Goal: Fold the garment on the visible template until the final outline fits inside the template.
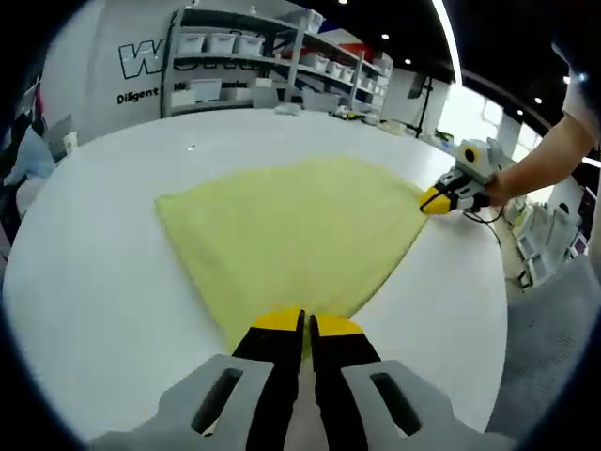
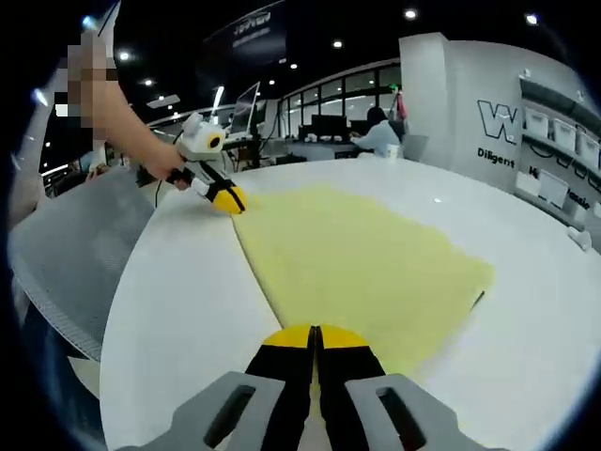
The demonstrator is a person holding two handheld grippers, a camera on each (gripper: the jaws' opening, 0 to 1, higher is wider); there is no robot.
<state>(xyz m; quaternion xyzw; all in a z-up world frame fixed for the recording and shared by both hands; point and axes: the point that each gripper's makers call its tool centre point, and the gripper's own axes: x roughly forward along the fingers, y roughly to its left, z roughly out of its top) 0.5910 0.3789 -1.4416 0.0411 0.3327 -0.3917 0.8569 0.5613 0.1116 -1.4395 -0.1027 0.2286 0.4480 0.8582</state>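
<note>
A yellow garment (image 1: 291, 235) lies flat on the white table (image 1: 94, 272), in a rough fan shape. My left gripper (image 1: 305, 324) is shut, its yellow tips pinching the garment's near corner. From the right comes my right gripper (image 1: 439, 199), held in a hand and closed on the garment's far right corner. In the right gripper view the same garment (image 2: 366, 263) spreads ahead of my right gripper (image 2: 315, 338), whose jaws are shut on its near edge. My left gripper (image 2: 225, 197) grips the far left corner. A short dark line (image 2: 480, 299) peeks out at the cloth's right corner.
Shelves with white bins (image 1: 272, 56) stand behind the table. A grey mesh chair (image 2: 66, 244) sits beside the table's edge. A seated person (image 2: 377, 132) is far back. Bare tabletop (image 2: 178, 310) surrounds the garment.
</note>
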